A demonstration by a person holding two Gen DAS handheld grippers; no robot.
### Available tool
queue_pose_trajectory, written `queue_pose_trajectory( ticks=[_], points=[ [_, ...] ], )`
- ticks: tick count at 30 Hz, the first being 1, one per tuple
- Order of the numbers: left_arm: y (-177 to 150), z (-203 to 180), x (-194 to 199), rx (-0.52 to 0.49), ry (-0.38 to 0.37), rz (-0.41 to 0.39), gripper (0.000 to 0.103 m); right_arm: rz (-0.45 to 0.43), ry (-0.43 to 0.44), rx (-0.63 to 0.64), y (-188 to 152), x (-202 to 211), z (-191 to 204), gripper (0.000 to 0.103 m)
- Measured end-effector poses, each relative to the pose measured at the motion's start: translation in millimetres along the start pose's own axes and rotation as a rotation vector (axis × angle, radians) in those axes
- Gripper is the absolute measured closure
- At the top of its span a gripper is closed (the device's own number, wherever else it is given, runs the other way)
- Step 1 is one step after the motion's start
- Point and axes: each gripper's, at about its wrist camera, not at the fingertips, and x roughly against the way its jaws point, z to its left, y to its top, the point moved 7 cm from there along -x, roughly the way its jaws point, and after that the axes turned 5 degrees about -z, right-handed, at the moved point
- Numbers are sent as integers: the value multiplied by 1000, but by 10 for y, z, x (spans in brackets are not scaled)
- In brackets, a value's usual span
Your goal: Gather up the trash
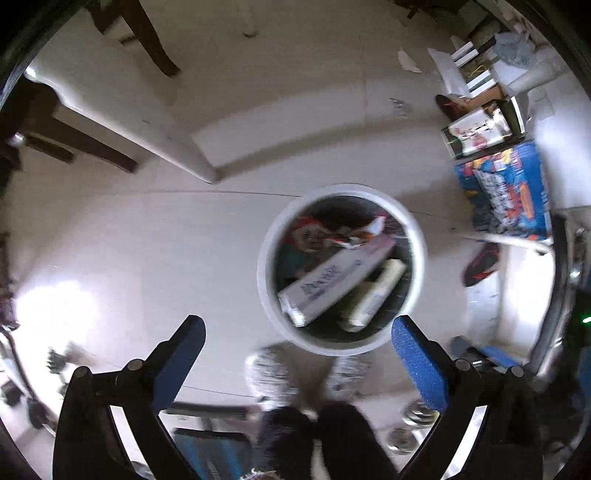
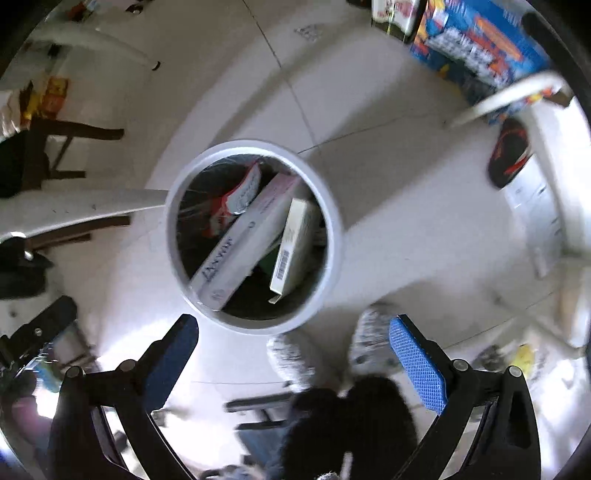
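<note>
Both grippers are hanging above the floor, looking straight down, and each one is empty. The left gripper point(image 1: 297, 341) is holding its two blue-padded fingers point(image 1: 183, 360) wide apart with nothing between them; the right gripper point(image 2: 293, 341) is doing the same, its two fingers point(image 2: 417, 363) spread and bare.

Going left to right in the left wrist view: dark wooden chair legs point(image 1: 147, 35) are standing at the upper left beside a white table edge point(image 1: 122, 122), then one round white trash bin point(image 1: 264, 258) is sitting on the pale tiled floor point(image 1: 129, 240), just ahead of the fingertips. Inside it I am counting two cardboard boxes: one long white box point(image 1: 334, 278) lying slantwise and one smaller cream box point(image 1: 375, 295) leaning beside it, touching. Behind them some red and white wrapper scraps point(image 1: 354, 232) are crumpled; how many is too blurred to tell.

Two patterned slippers point(image 1: 267, 371) are showing at the near side of the bin, with two dark trouser legs above them.

At the right, one blue printed carton point(image 1: 513, 192) is lying by one dark shoe point(image 1: 480, 264).
</note>
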Motion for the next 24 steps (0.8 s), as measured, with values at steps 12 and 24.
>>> queue_pose_trajectory(
  ticks=[12,24],
  points=[
    [-360,12,1083,-36,37,-59,0,-113,-98,154,-175,1340,246,0],
    [-836,-266,2667,-64,-39,-122,0,-195,-43,235,-754,3211,524,0]
  ],
)
